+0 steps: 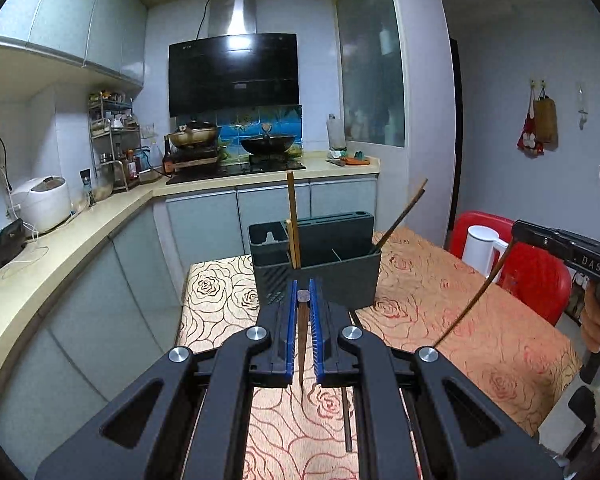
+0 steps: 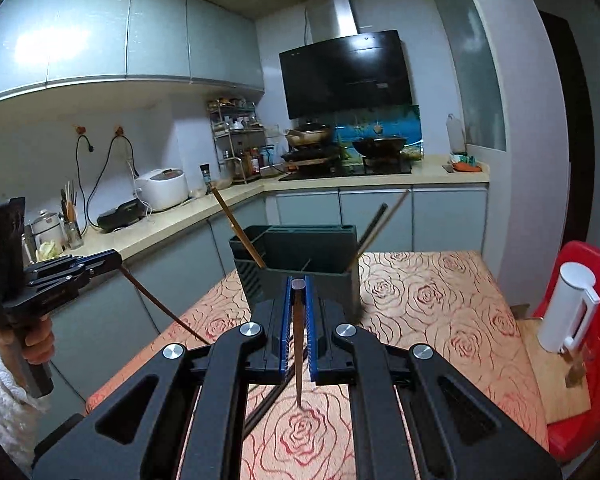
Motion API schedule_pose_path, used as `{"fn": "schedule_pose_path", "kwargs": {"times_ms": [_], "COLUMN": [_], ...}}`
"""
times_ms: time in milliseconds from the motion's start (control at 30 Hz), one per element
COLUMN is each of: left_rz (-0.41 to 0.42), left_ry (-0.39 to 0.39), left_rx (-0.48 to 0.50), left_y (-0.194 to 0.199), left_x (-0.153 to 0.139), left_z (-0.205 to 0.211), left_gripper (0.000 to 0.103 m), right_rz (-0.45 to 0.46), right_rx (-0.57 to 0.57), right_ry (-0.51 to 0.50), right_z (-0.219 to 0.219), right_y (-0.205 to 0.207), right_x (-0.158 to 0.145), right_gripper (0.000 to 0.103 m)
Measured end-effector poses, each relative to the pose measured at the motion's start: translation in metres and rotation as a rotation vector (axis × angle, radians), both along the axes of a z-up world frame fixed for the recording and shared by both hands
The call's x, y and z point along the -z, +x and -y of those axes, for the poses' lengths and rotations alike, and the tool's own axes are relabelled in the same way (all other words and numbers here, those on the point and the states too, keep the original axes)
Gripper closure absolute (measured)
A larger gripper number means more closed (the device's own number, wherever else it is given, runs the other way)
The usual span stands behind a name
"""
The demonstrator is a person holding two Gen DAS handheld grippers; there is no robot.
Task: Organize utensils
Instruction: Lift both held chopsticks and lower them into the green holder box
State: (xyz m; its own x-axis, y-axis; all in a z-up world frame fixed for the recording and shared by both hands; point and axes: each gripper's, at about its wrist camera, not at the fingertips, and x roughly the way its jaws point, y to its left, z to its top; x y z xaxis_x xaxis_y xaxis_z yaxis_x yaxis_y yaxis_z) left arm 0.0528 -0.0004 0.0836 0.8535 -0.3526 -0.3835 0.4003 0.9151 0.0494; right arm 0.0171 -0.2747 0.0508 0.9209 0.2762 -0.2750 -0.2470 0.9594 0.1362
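A dark grey utensil holder stands on the rose-patterned table, with chopsticks leaning in its left compartment and its right one. My left gripper is shut on a dark brown chopstick that hangs point-down above the cloth, just in front of the holder. My right gripper is shut on another dark chopstick, also point-down in front of the holder. Each gripper shows in the other's view, the right one and the left one.
A white kettle stands on a red chair right of the table. A loose dark chopstick lies on the cloth near me. A kitchen counter with a rice cooker runs along the left, with a stove behind.
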Motion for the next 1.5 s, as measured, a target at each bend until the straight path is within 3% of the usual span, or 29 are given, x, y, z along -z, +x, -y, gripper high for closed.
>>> {"fn": "schedule_pose_path", "kwargs": {"times_ms": [400, 633, 933, 1267, 1500], "left_rz": [-0.034, -0.032, 0.002, 0.051, 0.062], "left_ry": [0.009, 0.038, 0.003, -0.021, -0.004], "left_rx": [0.005, 0.048, 0.118, 0.061, 0.018], "left_y": [0.030, 0.039, 0.061, 0.120, 0.162], "left_x": [-0.017, -0.043, -0.095, -0.128, -0.122], "left_z": [-0.001, 0.015, 0.048, 0.088, 0.108], "left_gripper": [0.097, 0.097, 0.097, 0.097, 0.097], "right_rz": [-0.062, -0.021, 0.051, 0.052, 0.046], "right_rx": [-0.004, -0.005, 0.018, 0.044, 0.061], "right_ry": [0.024, -0.011, 0.003, -0.010, -0.011], "right_z": [0.007, 0.005, 0.014, 0.008, 0.002], "right_y": [0.051, 0.063, 0.087, 0.137, 0.169], "right_x": [-0.029, -0.061, -0.105, -0.122, -0.121], "right_gripper": [0.096, 0.096, 0.096, 0.096, 0.096]}}
